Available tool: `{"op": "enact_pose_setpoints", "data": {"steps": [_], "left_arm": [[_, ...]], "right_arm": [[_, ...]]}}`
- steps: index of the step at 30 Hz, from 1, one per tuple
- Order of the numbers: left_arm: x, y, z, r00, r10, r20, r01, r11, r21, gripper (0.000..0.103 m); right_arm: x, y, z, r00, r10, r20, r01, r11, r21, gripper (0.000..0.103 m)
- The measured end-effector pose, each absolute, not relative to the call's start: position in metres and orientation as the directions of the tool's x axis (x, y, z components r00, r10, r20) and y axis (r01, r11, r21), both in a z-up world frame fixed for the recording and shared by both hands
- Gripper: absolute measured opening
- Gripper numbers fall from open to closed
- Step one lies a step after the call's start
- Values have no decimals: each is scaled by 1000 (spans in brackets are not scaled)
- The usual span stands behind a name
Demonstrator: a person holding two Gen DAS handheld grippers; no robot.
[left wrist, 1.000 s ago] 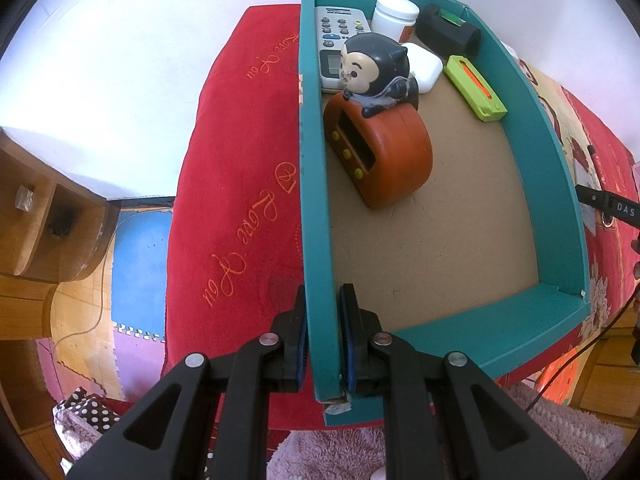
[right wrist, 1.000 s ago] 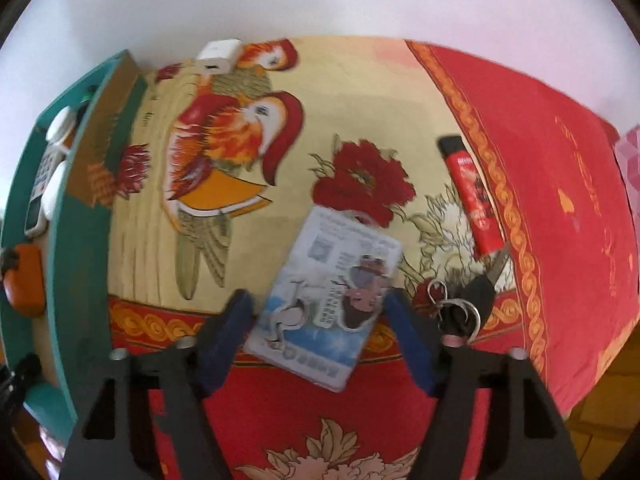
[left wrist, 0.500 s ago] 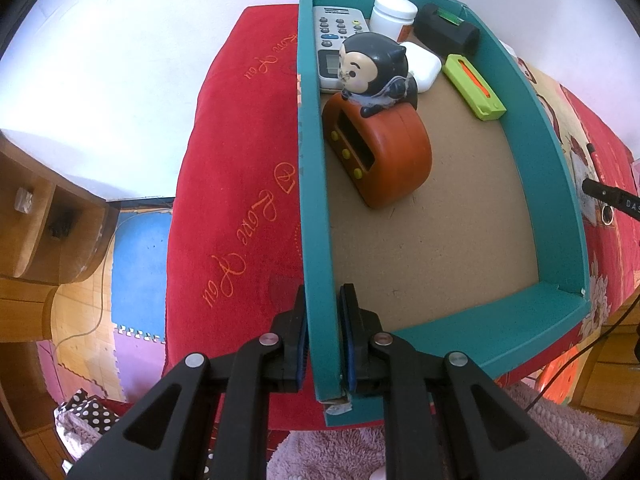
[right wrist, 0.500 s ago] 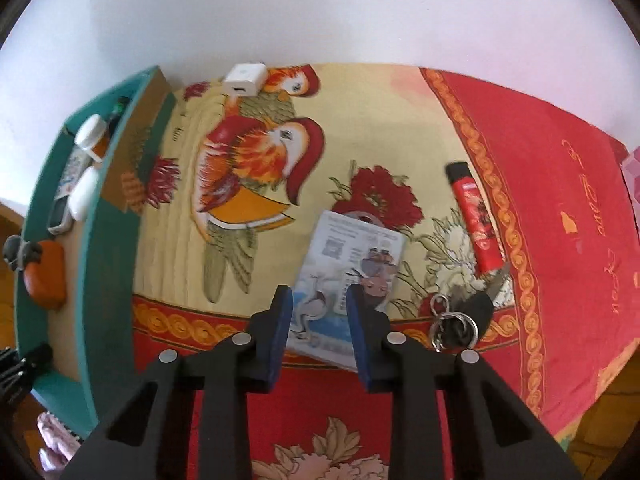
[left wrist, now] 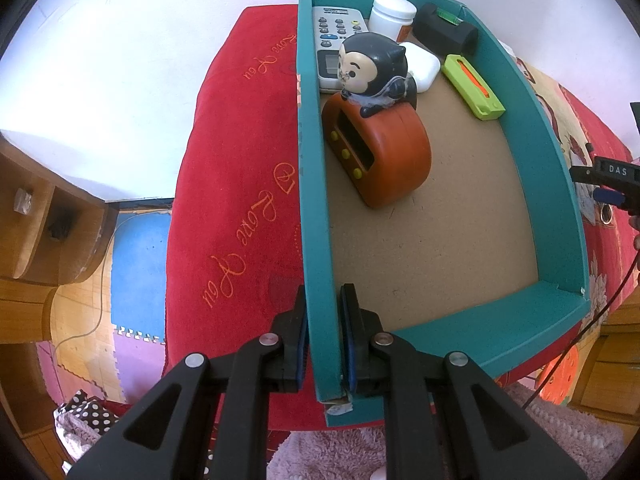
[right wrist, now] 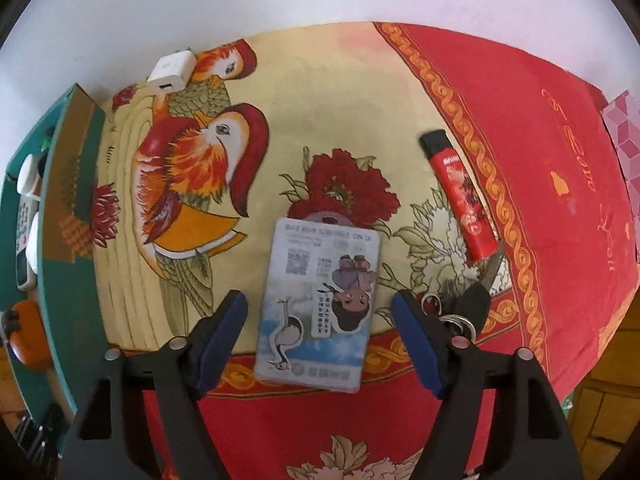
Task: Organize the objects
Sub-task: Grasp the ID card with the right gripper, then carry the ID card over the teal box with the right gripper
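My left gripper (left wrist: 323, 336) is shut on the left wall of a teal box (left wrist: 316, 240). Inside the box sit an orange clock with a black monkey figure (left wrist: 376, 144), a remote (left wrist: 332, 40), a white jar (left wrist: 392, 14), a white case (left wrist: 420, 66), a black item (left wrist: 444, 28) and a green cutter (left wrist: 474, 88). My right gripper (right wrist: 320, 336) is open, its fingers on either side of a card with a cartoon picture (right wrist: 320, 304) lying flat on the patterned cloth.
A red lighter (right wrist: 464, 200), a bunch of keys (right wrist: 460, 308) and a white charger (right wrist: 172, 68) lie on the cloth. The teal box (right wrist: 64, 240) stands at the left edge of the right wrist view. Wooden furniture (left wrist: 36, 220) stands to the left.
My right gripper was open, narrowed over the card half a second ago, and is wide open again, lower around the card. The left gripper keeps its hold on the box wall.
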State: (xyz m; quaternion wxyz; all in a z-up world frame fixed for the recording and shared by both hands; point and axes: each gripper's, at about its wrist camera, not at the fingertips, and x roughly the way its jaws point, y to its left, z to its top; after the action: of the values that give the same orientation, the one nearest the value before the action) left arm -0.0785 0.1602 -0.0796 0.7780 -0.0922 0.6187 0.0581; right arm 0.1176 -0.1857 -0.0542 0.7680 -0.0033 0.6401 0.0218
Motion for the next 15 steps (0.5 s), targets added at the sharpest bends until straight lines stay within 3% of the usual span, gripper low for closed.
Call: {"op": "enact_pose_setpoints", "data": {"steps": [1,8,15], "left_arm": [[-79,160,-80,228,-24,-973,-204,976,-72,12],[-80,160,-80,227,-25,-973,-199,977,-72,12],[-81,160,-81,227,-25,-974,-198,978,-72,12]], "right_arm": [[118,-185,-52,183,30,-983,-43,999,23,58],[124,-210,-40,187,163,-969,20,985,170,58],[110,-231,-10,227,181,-957,-5,983,185,58]]}}
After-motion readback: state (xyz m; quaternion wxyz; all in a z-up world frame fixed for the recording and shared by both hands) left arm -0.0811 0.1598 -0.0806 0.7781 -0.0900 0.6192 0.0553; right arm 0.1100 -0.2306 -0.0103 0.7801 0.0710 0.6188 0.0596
